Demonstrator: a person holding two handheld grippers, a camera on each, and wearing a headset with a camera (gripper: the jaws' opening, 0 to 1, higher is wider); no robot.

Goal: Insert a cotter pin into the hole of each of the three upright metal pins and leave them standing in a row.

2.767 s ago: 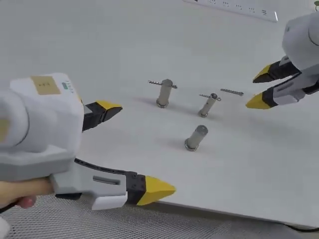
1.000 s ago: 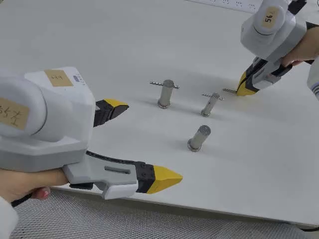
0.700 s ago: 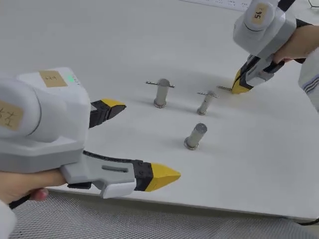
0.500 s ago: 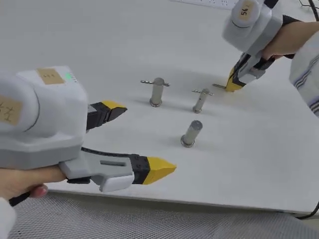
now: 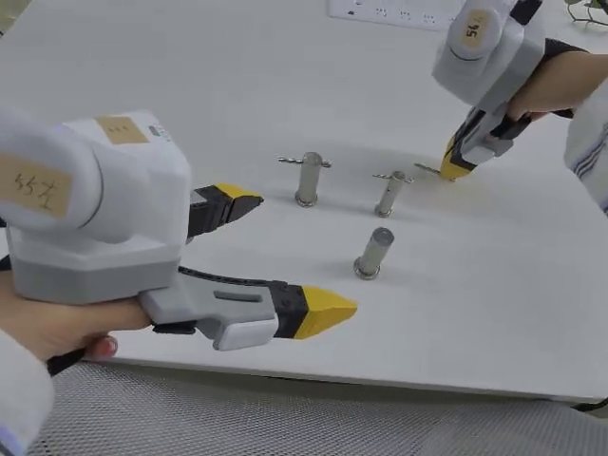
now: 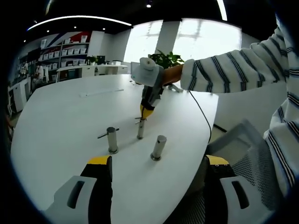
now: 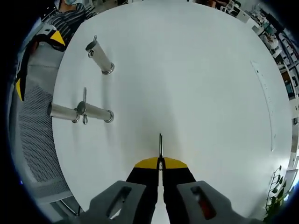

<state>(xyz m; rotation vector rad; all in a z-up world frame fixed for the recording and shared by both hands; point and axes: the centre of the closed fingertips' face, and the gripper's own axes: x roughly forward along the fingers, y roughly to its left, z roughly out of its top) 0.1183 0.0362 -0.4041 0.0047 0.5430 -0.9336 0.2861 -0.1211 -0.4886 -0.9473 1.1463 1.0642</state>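
Observation:
Three upright metal pins stand on the white table. The left pin point(image 5: 307, 180) point(image 6: 111, 139) point(image 7: 101, 59) and the middle pin point(image 5: 389, 194) point(image 6: 140, 129) point(image 7: 98, 113) each carry a cotter pin through the top. The front pin point(image 5: 373, 253) point(image 6: 159, 147) point(image 7: 60, 112) has none. My right gripper point(image 5: 452, 171) point(image 7: 160, 163) point(image 6: 145, 110) is shut on a thin cotter pin point(image 5: 429, 169) point(image 7: 160, 145) low over the table, just right of the middle pin. My left gripper point(image 5: 285, 255) point(image 6: 158, 159) hangs open near the table's front edge, its jaws wide apart facing the pins.
A white power strip point(image 5: 389, 14) lies at the table's far edge. The table's front edge point(image 5: 380, 380) runs below my left gripper, with grey mesh beneath. A striped sleeve point(image 5: 587, 142) reaches in from the right. The table's far side is an open-plan room.
My right gripper, open beside the loose cotter pin at first, has come down and shut on it. The left gripper stays open; the camera has shifted.

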